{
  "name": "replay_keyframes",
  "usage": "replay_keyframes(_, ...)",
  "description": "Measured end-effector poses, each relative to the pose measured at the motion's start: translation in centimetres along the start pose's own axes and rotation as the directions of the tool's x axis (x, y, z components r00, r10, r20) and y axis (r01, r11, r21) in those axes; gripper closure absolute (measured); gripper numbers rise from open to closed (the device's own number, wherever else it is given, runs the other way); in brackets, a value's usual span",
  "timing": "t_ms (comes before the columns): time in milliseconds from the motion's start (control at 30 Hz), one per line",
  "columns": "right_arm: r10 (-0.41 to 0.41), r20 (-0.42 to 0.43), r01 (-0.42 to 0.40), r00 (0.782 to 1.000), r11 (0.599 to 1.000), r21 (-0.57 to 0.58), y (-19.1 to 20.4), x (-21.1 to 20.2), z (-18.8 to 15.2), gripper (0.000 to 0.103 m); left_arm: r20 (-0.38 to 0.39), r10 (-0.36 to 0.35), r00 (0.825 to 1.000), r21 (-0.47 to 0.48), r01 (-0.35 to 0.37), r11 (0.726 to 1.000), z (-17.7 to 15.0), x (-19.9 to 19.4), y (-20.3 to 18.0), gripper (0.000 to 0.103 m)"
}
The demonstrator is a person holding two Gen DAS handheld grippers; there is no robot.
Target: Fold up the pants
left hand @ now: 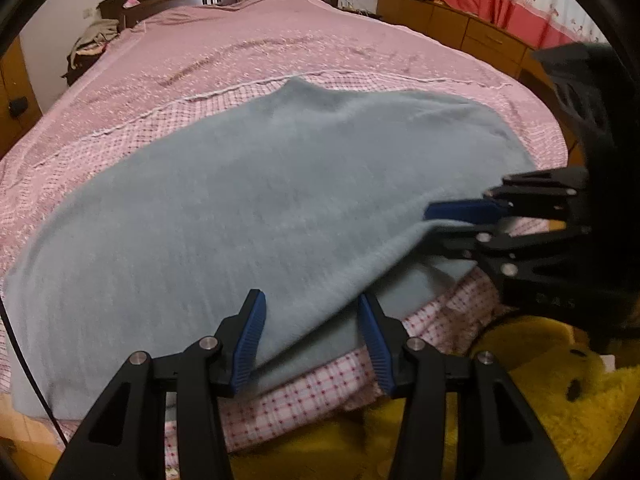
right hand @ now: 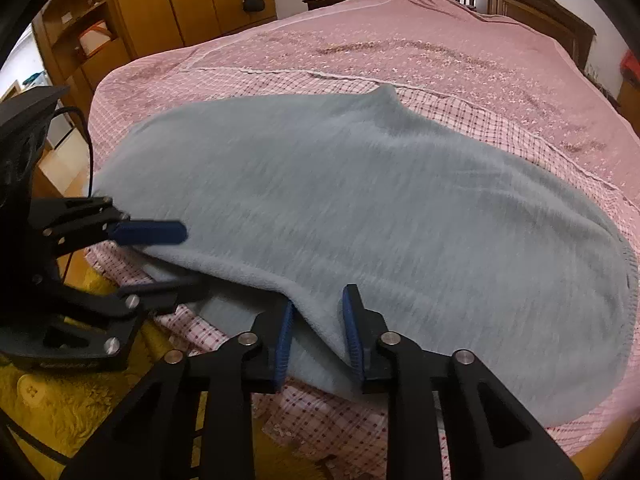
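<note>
- Pants (left hand: 280, 200): grey-blue fleece, spread wide across the near half of the bed (left hand: 260, 48). Near hem hangs toward 6 o'clock over the mattress edge.
- Handling, my read: light, soft, floppy, slightly grippy nap. It won't hold shape, will sag between two grip points and may drag on the bedspread (left hand: 132, 136).
- The near edge looks doubled, an upper layer lifted over a lower one. I'd take only the hem fold, both layers, wide apart.
- Left gripper (left hand: 312, 340): jaws spread at 6 o'clock in its own view, hem between the pads (left hand: 250, 344) but not pressed. In the right view, it sits at 9 o'clock straddling the edge.
- Right gripper (right hand: 314, 338): jaws narrowed around a raised ridge of hem. Pads look in contact, so I call it a pinch, though blur leaves some doubt.
- Yellow plush (left hand: 552, 380) below the bed edge at 5 o'clock. Snag risk is low.
</note>
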State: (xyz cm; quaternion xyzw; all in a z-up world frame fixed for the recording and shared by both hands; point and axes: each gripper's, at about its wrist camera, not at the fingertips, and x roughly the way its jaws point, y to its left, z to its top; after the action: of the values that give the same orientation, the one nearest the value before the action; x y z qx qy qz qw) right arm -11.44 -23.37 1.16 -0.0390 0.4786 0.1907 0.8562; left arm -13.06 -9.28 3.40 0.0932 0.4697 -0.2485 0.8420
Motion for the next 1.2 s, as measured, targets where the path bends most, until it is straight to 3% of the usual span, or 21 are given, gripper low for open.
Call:
replay_keyframes(33, 0.003, -0.004, -0.003, 1.0, 1.0, 0.001, 0.0, 0.1, -0.1, 0.084, 0.009, -0.001, 1.0, -0.004, 0.001, 1.0, 0.0, -0.1, 0.1, 0.062)
replay_keyframes(67, 0.004, -0.005, -0.004, 1.0, 1.0, 0.001, 0.1, 0.1, -0.2, 0.084, 0.015, -0.01, 1.0, -0.007, 0.01, 1.0, 0.0, -0.1, 0.2, 0.082)
replay_keyframes(100, 0.005, -0.002, -0.005, 1.0, 1.0, 0.004, 0.0, 0.1, -0.3, 0.085, 0.015, -0.024, 1.0, -0.01, 0.024, 1.0, 0.0, -0.2, 0.3, 0.09)
replay_keyframes(167, 0.017, 0.02, -0.017, 1.0, 1.0, 0.01, 0.0, -0.2, -0.4, 0.094, 0.024, -0.039, 0.999, -0.013, 0.039, 0.999, 0.1, -0.5, 0.3, 0.094)
replay_keyframes(267, 0.012, 0.063, -0.012, 0.998, 1.0, -0.009, 0.4, -1.2, -0.4, 0.099, 0.052, -0.051, 0.997, -0.002, 0.051, 0.999, 0.0, -1.5, 0.2, 0.096)
replay_keyframes(500, 0.015, 0.034, -0.012, 0.999, 0.996, -0.09, 1.6, -1.5, -1.5, 0.099, 0.023, -0.063, 0.998, 0.044, 0.062, 0.997, -1.1, -2.2, -0.2, 0.097)
replay_keyframes(733, 0.024, -0.063, -0.027, 0.998, 0.998, -0.048, 0.6, 0.6, -2.3, 0.094, -0.069, -0.104, 0.992, -0.02, 0.103, 0.995, -2.0, -0.4, 0.7, 0.09)
replay_keyframes(867, 0.033, -0.047, -0.035, 0.998, 0.998, -0.051, 0.2, -1.6, -2.5, 0.093, -0.047, -0.111, 0.993, 0.009, 0.112, 0.994, -2.4, -2.4, 1.1, 0.073)
replay_keyframes(1000, 0.068, 0.019, -0.068, 0.997, 0.998, 0.012, -1.0, -4.1, -2.6, 0.091, -0.005, -0.138, 0.99, -0.039, 0.138, 0.99, -2.3, -4.5, 2.8, 0.071)
replay_keyframes(1100, 0.061, 0.071, -0.065, 0.996, 0.996, 0.062, -2.0, -4.7, -2.4, 0.09, 0.032, -0.107, 0.994, -0.092, 0.11, 0.99, -1.5, -4.9, 4.1, 0.07)
replay_keyframes(1200, 0.037, 0.055, -0.042, 0.998, 0.995, 0.092, -2.5, -3.4, -1.9, 0.09, 0.024, -0.056, 0.998, -0.119, 0.058, 0.991, -0.9, -3.9, 4.6, 0.07)
